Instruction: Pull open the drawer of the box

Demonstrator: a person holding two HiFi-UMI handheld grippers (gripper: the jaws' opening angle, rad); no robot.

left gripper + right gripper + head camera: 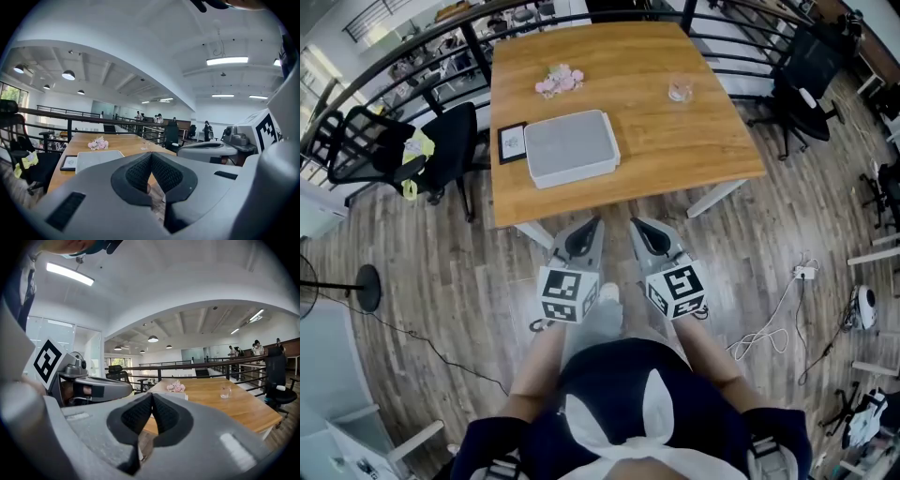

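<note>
Evidently approach not begun — left gripper [594, 223] and right gripper [635, 224] hung mid-frame, jaws clenched, empty. Next move needed reach to box [572, 147], upper-centre table [694, 131].

You're in an open-plan office. A wooden worktop [675, 141] stands on a plank floor [441, 300] with black swivel chairs [441, 145] beside it. A black railing [56, 114] runs behind it, strip lights [227, 60] are set in the white ceiling, and people [206, 127] stand farther off across the room.
</note>
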